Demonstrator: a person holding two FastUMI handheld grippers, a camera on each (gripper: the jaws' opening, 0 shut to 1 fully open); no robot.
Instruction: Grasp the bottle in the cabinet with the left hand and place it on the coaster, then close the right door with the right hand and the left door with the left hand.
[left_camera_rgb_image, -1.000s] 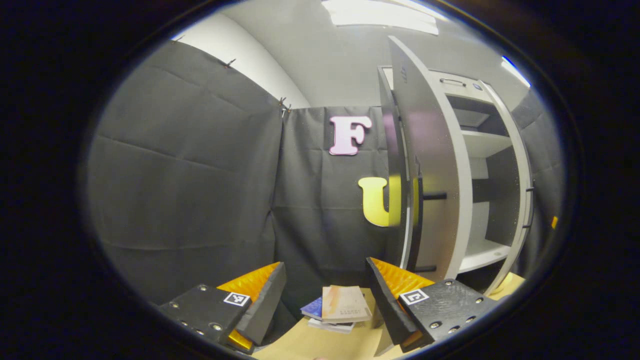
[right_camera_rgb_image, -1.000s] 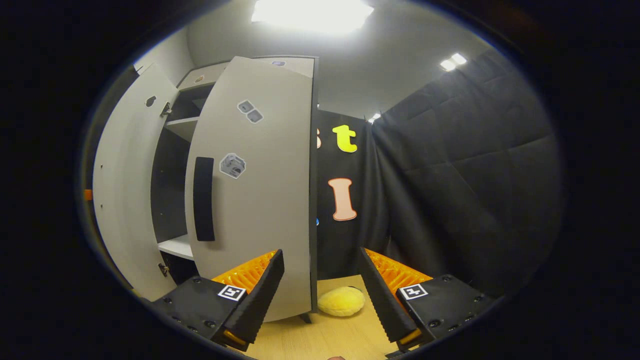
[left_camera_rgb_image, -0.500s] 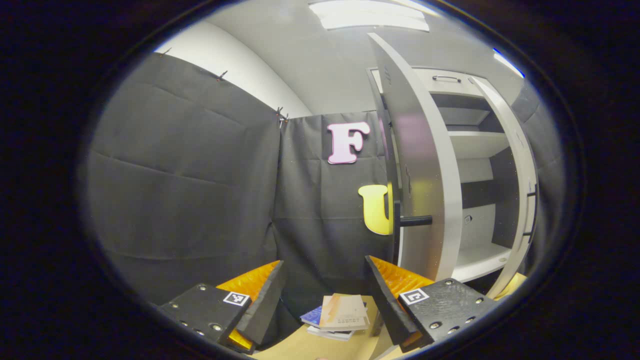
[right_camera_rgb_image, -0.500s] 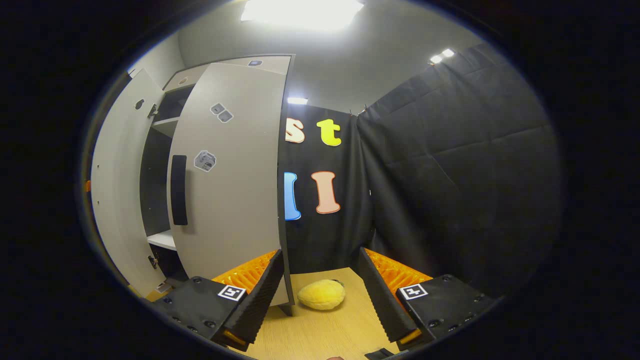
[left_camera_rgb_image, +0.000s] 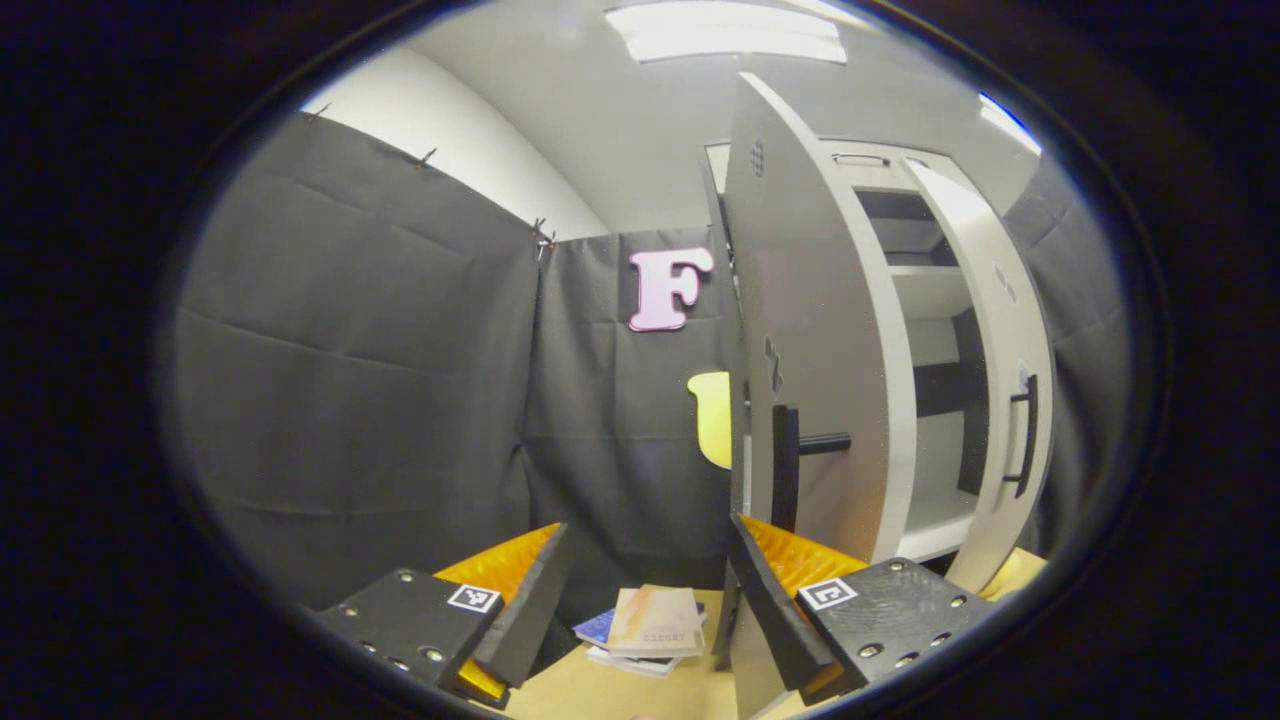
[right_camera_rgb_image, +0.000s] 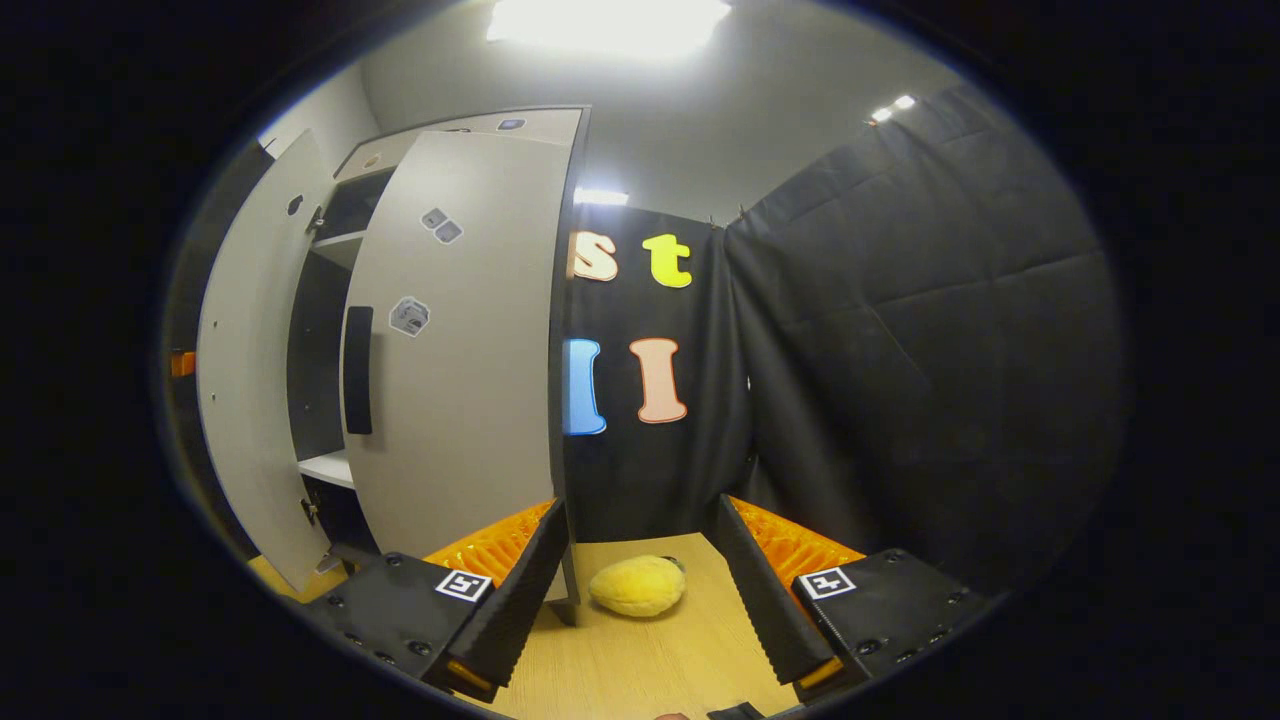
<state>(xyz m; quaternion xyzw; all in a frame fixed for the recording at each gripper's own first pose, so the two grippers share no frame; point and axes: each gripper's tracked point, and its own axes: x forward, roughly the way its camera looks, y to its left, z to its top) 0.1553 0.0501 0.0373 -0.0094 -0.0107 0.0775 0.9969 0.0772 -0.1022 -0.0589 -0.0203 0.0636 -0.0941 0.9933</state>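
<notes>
In the left gripper view, my left gripper (left_camera_rgb_image: 650, 530) is open and holds nothing. Its right finger (left_camera_rgb_image: 775, 610) overlaps the bottom edge of the cabinet's left door (left_camera_rgb_image: 810, 330), whose black handle (left_camera_rgb_image: 790, 470) faces me. Beyond that door are white shelves (left_camera_rgb_image: 925, 290) and the right door (left_camera_rgb_image: 1000, 380), swung partway over the opening. In the right gripper view, my right gripper (right_camera_rgb_image: 638, 505) is open and empty. Its left finger (right_camera_rgb_image: 515, 590) sits just in front of the right door (right_camera_rgb_image: 460, 350), near that door's outer edge. The left door (right_camera_rgb_image: 250, 350) stands ajar at the far left.
A stack of books (left_camera_rgb_image: 645, 625) lies on the wooden table (left_camera_rgb_image: 600, 690) between the left gripper's fingers. A yellow plush (right_camera_rgb_image: 637, 585) rests on the table (right_camera_rgb_image: 660, 670) between the right gripper's fingers. Black cloth walls close in on both sides.
The right door has swung further over the opening, away from the right gripper. In the left gripper view the left door's handle side has turned to face me.
</notes>
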